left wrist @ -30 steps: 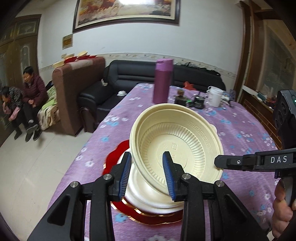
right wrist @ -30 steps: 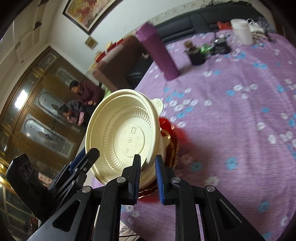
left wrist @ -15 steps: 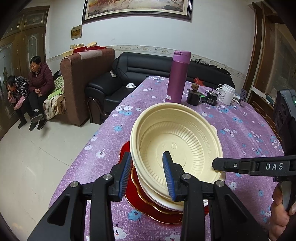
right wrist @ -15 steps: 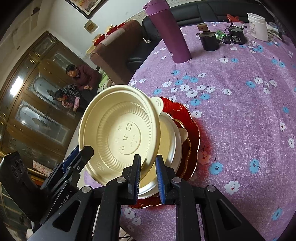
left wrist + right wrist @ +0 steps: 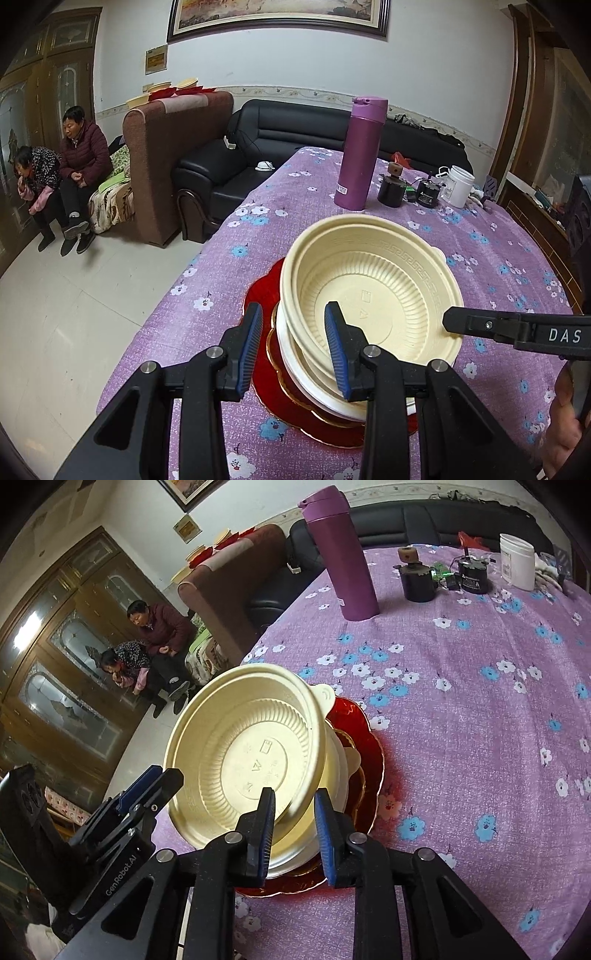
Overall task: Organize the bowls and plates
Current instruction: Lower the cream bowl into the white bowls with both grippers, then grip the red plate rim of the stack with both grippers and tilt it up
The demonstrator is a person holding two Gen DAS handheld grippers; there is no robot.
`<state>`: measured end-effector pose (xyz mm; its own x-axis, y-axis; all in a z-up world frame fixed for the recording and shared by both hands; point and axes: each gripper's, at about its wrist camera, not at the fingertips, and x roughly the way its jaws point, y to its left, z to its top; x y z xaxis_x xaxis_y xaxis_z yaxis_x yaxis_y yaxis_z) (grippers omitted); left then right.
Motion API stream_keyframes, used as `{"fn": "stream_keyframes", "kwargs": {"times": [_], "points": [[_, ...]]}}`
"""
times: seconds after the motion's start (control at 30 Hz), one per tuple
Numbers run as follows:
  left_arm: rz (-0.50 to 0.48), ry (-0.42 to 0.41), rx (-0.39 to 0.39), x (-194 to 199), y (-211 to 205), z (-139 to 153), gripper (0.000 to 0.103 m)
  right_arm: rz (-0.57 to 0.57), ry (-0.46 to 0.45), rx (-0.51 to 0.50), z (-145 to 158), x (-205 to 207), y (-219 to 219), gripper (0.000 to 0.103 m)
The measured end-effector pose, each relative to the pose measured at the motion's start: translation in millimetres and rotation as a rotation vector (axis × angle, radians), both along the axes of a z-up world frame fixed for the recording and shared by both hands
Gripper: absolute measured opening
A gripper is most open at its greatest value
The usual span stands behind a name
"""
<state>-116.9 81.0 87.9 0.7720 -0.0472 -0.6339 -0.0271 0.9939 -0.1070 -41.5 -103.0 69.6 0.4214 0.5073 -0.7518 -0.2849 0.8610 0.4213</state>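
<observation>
Bowl [image 5: 373, 291] has dropped onto the stack [image 5: 314, 391], right claw [image 5: 293, 825] opening off its rim, left claw [image 5: 293, 349] straddling it loosely, so next both back away.

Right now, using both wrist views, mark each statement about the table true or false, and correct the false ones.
1. The cream bowl is empty. True.
2. The purple flask lies on its side. False: it stands upright.
3. The tablecloth is plain green. False: it is purple with small flowers.
4. A red plate lies at the bottom of the stack under the cream bowl. True.
</observation>
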Motion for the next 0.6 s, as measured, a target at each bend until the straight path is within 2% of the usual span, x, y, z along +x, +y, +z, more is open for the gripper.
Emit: {"fn": "stream_keyframes", "kwargs": {"times": [0.4, 0.6], "points": [[-0.005, -0.003, -0.004, -2.4, 0.2, 2.4, 0.035, -0.010, -0.001, 0.016, 1.6, -4.8, -8.5, 0.029], [-0.002, -0.015, -0.011, -5.0, 3.5, 5.5, 0.040, -0.013, -0.010, 0.051, 7.2, -9.6, -18.1, 0.030]]}}
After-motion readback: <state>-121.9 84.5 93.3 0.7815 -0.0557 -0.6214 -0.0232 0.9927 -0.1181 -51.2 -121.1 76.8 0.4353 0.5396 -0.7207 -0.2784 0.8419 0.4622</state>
